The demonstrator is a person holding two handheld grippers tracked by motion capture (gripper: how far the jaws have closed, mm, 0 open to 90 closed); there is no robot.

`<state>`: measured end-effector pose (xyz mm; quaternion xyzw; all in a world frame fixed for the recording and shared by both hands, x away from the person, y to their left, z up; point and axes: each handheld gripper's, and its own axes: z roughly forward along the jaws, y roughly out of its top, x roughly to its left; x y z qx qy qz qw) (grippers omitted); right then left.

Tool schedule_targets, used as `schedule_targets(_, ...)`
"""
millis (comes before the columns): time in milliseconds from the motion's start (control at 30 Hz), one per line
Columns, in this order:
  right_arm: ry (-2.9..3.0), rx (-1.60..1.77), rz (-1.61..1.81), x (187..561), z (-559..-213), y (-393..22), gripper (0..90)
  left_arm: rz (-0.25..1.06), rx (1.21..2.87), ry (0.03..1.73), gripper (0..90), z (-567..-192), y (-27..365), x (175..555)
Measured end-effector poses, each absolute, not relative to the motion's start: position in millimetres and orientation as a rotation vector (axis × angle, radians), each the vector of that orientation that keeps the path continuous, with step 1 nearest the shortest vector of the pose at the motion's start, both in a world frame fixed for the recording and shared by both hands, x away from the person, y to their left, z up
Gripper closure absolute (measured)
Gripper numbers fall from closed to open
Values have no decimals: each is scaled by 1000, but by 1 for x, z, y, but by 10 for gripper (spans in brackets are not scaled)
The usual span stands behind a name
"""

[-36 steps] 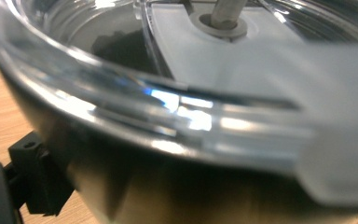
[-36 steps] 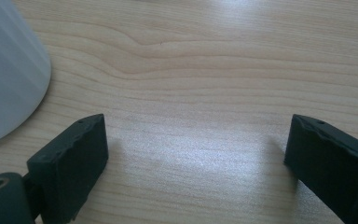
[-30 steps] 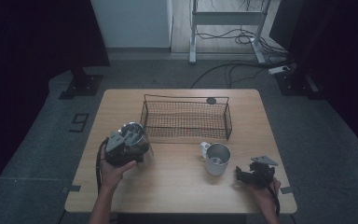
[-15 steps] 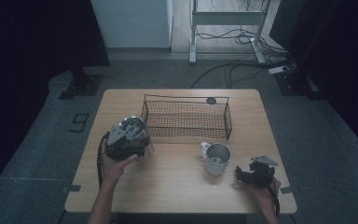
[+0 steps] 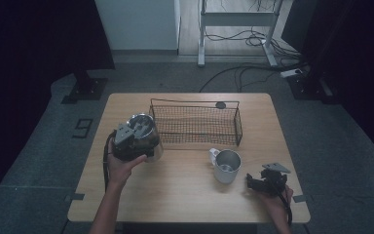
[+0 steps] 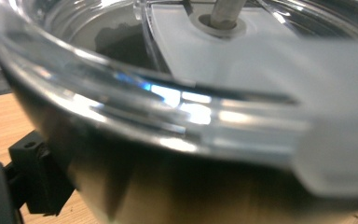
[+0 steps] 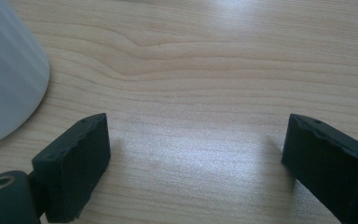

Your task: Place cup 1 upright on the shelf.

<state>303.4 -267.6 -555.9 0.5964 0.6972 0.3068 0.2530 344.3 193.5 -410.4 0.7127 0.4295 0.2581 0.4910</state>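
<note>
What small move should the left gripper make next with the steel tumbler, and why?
Probably carry it a little further toward the wire basket. The left gripper holds the steel tumbler above the table, just beside the basket's left end, and the basket looks empty. The right gripper rests open near the white mug.

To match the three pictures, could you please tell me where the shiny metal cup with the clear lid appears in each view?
High view: the shiny metal cup with the clear lid is left of centre, at the wire basket's left end.
Left gripper view: it spans the frame, seen close up.
Right gripper view: not in it.
Shared landmark: the light wooden table.
</note>
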Motion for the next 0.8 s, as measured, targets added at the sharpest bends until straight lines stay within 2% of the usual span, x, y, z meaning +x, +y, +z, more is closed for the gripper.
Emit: schedule_targets(800, 1895, 1619, 837, 303, -556, -268, 80, 611, 1751, 1025, 37, -399, 174, 359)
